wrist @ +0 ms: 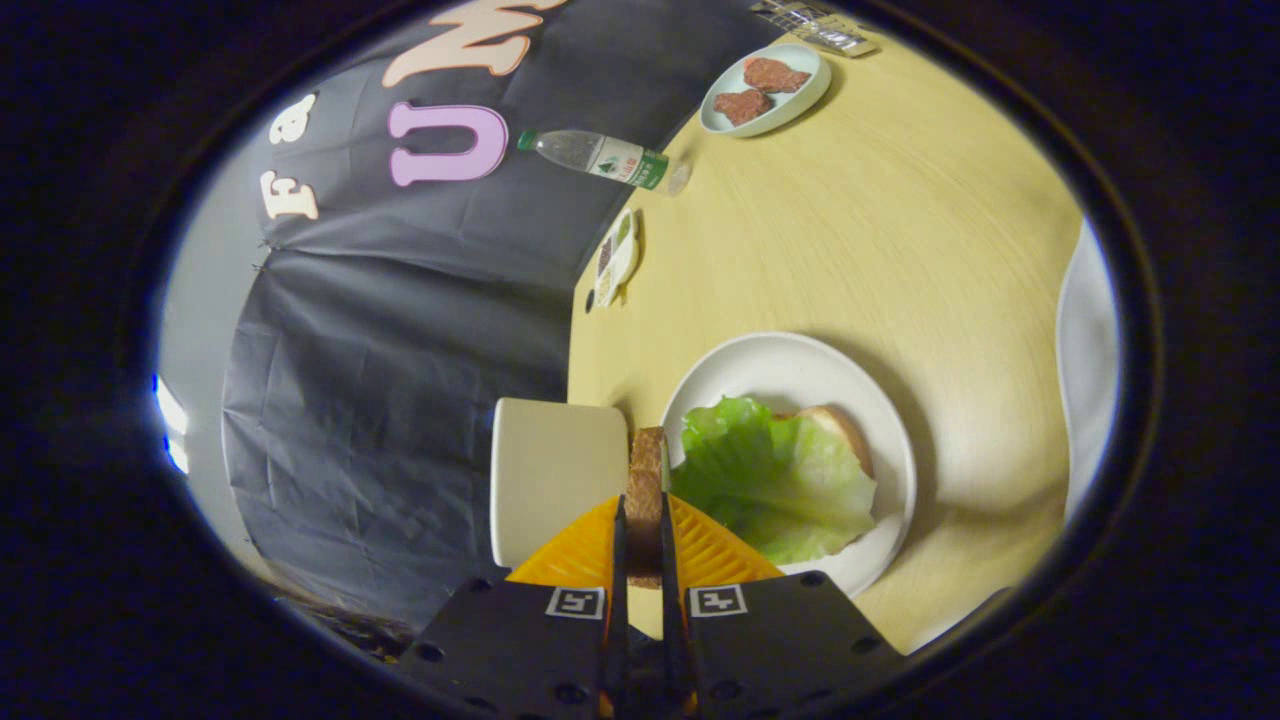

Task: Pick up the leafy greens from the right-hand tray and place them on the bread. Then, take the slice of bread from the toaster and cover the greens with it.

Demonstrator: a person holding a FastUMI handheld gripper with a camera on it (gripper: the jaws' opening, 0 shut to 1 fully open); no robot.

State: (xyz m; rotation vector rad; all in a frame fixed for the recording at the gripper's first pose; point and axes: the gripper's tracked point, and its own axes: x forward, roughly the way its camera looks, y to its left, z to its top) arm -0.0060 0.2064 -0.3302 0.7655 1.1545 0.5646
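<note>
1. Gripper [645,530] is rolled over sideways, so the wooden table [900,250] stands up as a wall to one side. Its fingers are drawn close together, both pressing flat on a slice of bread [646,480] held on edge between them.
2. The held slice juts out past the fingertips. Brown crust faces the camera, thin and dark along the edge; its broad faces are hidden by the fingers.
3. Cream-coloured toaster [555,480] sits just beside the held slice, on the side away from the plate. Whether slice and toaster touch cannot be told.
4. White plate [790,370] lies on the table just beyond the fingertips, on the other side of the held slice.
5. On the plate: leafy greens [775,480], one broad pale-green leaf, crinkled, veins showing, spread over a lower slice [845,425] whose tan rounded crust peeks out at the far edge.
6. Further off on the table, well apart from the gripper: a small dish [812,92] with two reddish-brown pieces of meat [760,90], a clear water bottle [605,158] lying along the table's edge, and a small seasoning dish [615,258].
</note>
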